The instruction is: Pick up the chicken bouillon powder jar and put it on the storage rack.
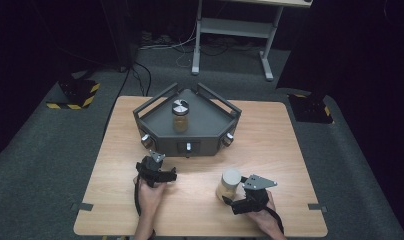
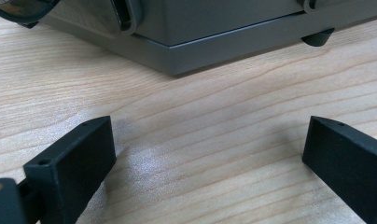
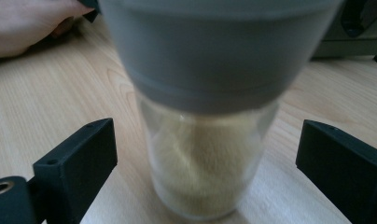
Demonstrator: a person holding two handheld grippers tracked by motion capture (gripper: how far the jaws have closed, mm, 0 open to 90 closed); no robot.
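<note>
Right gripper [image 3: 205, 158]: fingers apart, straddling the upright jar [image 3: 207, 158] on the table [image 1: 290, 150], not touching. Left gripper [image 2: 210, 158]: fingers apart over bare table, near the grey tray [image 2: 214, 42].

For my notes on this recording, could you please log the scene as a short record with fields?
table: wooden top
tray: dark grey, three knobs on its front, at the far middle
far jar: stands in the tray, lid with a grey and white pattern
near jar: grey lid, pale grains inside, stands on the table
left gripper: open, over bare wood before the tray
right gripper: open, near jar between its jaws, not touched
</note>
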